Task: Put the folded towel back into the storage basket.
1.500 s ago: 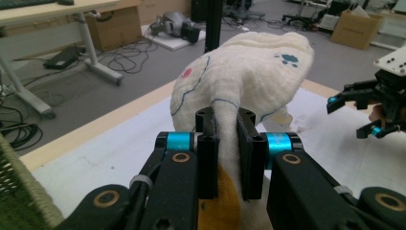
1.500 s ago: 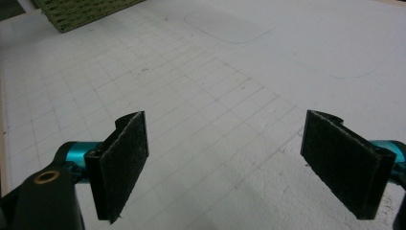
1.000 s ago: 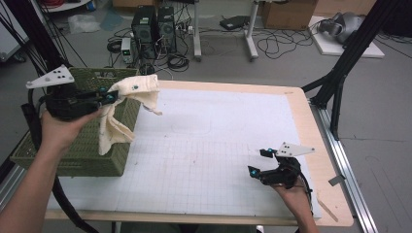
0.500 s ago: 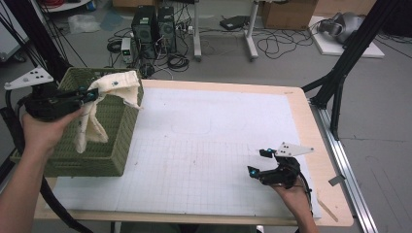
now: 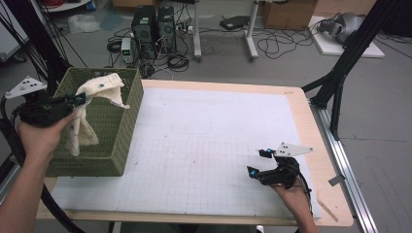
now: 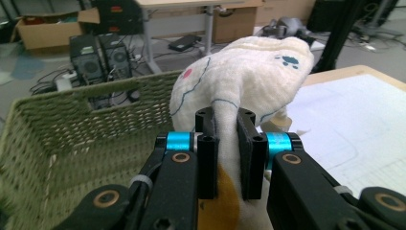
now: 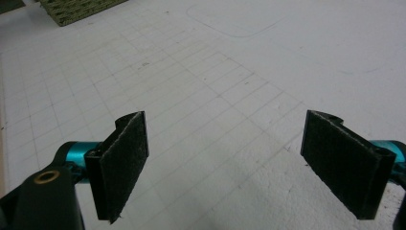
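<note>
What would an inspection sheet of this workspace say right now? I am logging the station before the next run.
Surface: white gridded mat on a wooden table, faint pencil outlines.
Job's things: cream garment hangs over the green woven basket at the table's left end.
Clutter: nothing seen on the mat.
Grippers: left hand-held gripper shut on the garment; right hand-held gripper open, low over the mat's near right corner.
Cables: black cable trails beside the left forearm; loose cables on the floor.
Surroundings: computer towers, cardboard boxes, black frame struts.
</note>
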Available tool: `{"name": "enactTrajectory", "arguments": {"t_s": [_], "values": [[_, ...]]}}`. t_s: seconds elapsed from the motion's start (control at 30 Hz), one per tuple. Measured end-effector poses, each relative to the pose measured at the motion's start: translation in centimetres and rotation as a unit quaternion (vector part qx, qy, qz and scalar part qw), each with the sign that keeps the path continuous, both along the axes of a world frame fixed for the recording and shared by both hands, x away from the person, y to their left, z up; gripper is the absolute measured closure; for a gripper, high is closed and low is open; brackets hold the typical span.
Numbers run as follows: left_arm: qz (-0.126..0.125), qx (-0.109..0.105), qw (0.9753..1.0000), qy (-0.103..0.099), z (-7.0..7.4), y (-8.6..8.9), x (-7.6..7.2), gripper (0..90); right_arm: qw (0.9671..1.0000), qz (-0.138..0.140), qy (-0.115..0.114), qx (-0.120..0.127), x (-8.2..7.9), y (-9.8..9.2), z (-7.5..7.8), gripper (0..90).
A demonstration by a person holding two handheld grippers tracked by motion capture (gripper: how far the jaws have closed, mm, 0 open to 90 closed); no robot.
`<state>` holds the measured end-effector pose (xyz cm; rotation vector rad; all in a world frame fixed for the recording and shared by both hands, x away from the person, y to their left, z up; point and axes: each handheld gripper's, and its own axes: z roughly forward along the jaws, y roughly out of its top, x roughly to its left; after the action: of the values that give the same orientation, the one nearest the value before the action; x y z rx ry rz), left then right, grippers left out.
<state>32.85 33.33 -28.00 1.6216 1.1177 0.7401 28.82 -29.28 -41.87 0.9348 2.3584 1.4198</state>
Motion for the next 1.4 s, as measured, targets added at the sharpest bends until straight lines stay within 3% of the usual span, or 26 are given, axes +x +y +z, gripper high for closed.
{"name": "enactTrajectory", "arguments": {"t_s": [0.47,0.63,1.4], "values": [[0.071,0.005,0.9973,0.020,-2.1,0.9,0.3,80.5,1.0000,0.001,0.000,0.001,0.0,-0.1,0.0,15.9],[0.086,0.001,0.9960,0.025,-2.7,1.3,0.5,80.5,1.0000,0.002,-0.002,-0.001,0.0,-0.1,0.0,15.9],[0.097,0.009,0.9933,0.061,-4.3,1.3,1.6,80.3,1.0000,0.001,0.001,0.001,0.0,-0.1,0.0,15.8]]}}
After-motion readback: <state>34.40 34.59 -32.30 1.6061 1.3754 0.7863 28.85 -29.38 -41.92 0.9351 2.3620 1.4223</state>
